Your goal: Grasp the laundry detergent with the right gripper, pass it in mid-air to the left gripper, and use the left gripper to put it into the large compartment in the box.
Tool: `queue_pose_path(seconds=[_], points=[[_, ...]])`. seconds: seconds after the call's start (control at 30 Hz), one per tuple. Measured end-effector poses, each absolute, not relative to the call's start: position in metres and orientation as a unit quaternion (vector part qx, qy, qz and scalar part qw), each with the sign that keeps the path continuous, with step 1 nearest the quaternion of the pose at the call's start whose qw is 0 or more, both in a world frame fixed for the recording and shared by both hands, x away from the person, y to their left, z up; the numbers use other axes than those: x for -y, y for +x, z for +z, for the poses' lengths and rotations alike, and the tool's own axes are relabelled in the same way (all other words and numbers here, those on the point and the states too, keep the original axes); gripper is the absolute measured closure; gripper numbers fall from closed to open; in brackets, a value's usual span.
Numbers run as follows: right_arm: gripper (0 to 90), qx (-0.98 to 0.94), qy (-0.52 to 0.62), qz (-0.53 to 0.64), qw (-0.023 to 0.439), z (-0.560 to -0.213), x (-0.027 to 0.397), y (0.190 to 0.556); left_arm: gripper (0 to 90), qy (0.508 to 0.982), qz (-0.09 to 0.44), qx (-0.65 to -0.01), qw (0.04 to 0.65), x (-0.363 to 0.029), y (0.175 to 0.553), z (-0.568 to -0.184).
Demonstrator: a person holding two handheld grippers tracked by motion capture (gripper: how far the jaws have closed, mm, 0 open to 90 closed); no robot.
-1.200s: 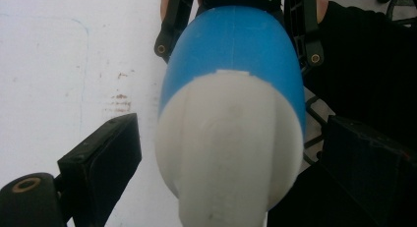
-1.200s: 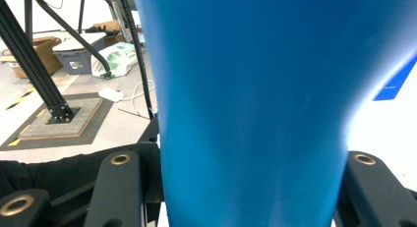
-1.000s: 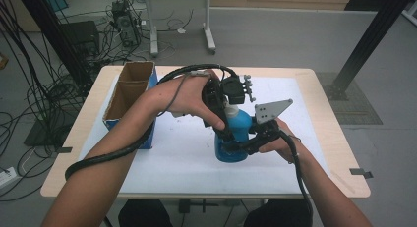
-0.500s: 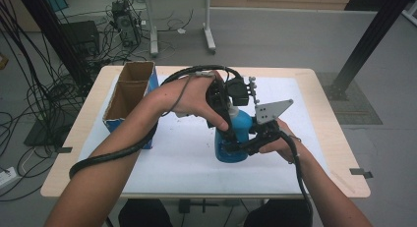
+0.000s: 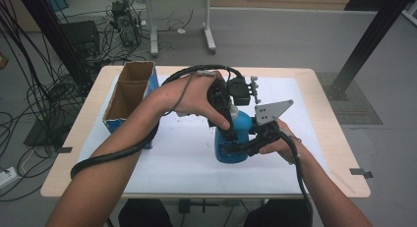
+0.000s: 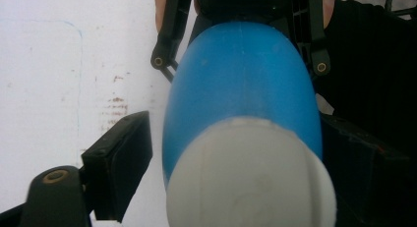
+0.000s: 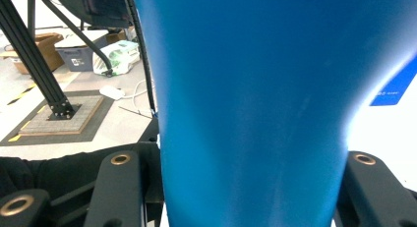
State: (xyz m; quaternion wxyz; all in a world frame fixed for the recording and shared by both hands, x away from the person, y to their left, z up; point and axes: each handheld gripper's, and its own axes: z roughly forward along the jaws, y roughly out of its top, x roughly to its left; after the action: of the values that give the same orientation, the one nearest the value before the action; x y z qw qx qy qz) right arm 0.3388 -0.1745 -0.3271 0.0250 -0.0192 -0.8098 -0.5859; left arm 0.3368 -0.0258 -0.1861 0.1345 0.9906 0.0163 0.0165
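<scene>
A blue plastic bottle with a white cap (image 5: 232, 138) stands upright mid-bench on the white mat (image 5: 172, 158), well clear of every bench edge. The right gripper (image 5: 241, 147) has its fingers clamped on the bottle's body. The left gripper (image 5: 227, 120) comes from above, fingers closing around the cap, one finger (image 6: 120, 153) not yet touching; an open cardboard box (image 5: 129, 94) sits at the left edge.

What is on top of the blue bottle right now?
A white cap tops the blue bottle. The left tool straddles it from above, jaws just closing, not yet pressing. In the high view the hand covers the cap.
</scene>
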Motion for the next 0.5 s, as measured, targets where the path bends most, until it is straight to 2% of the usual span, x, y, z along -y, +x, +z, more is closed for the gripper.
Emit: queue_pose_path(seconds=[0.5], points=[[44.2,0.810,-0.021,-0.585,0.028,-0.3274,0.1742,0.3391,29.4,0.991,0.018,-0.010,0.130,0.0265,0.3358,-0.1843]])
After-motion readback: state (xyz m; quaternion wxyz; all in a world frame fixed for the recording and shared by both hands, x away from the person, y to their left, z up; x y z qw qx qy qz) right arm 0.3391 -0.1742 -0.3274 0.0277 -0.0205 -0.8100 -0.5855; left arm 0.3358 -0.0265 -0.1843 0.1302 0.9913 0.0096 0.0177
